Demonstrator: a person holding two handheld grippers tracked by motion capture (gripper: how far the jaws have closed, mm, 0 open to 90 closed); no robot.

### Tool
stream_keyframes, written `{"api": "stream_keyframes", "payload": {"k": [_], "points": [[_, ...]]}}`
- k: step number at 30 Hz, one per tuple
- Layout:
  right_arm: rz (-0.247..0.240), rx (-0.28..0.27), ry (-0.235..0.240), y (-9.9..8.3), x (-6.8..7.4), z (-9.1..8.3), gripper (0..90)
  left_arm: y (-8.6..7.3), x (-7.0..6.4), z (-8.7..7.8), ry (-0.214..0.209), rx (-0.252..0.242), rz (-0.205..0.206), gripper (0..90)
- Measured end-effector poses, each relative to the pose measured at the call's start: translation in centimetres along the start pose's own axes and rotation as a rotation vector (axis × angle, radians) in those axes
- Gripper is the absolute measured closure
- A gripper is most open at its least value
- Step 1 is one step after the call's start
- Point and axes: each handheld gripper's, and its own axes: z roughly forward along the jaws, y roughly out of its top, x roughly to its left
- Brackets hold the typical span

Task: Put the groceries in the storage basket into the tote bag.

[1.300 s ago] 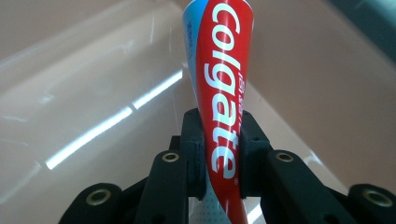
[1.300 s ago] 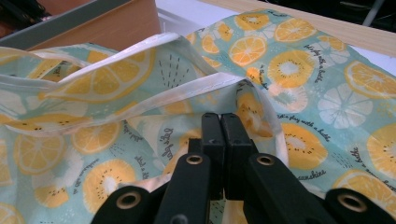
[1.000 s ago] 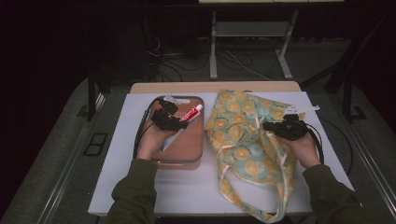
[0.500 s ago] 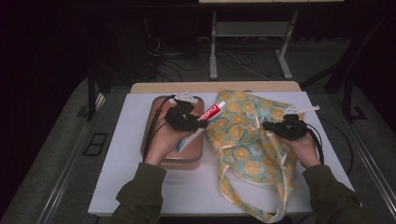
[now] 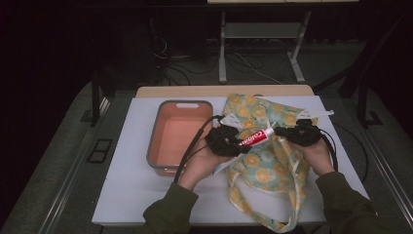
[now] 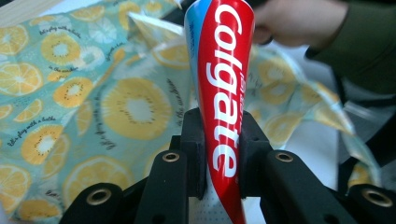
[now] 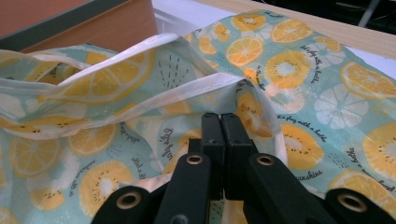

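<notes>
My left gripper (image 5: 233, 141) sits in my left hand (image 5: 202, 163), the forearm coming up from the bottom edge in a dark green sleeve. Its jaws stand clamped on something between them, pointing across toward my right side. My right gripper (image 5: 292, 133) rests in my right hand (image 5: 315, 155), wrist bent inward, its jaws pressed together and pinching. Both grippers face each other, close but apart, with cables trailing back along my forearms.

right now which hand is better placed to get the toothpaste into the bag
Left. The left gripper is shut on the toothpaste tube, carried over the fruit-print bag. The right gripper is shut on the bag's rim, holding it up.
</notes>
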Motion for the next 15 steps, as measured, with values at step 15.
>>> {"api": "stream_keyframes", "payload": {"k": [15], "points": [[0.0,-0.013,-0.004,0.0,-0.3,-0.5,89.2,-0.3,-2.7,6.1,-0.048,0.092,-0.012,76.2]]}}
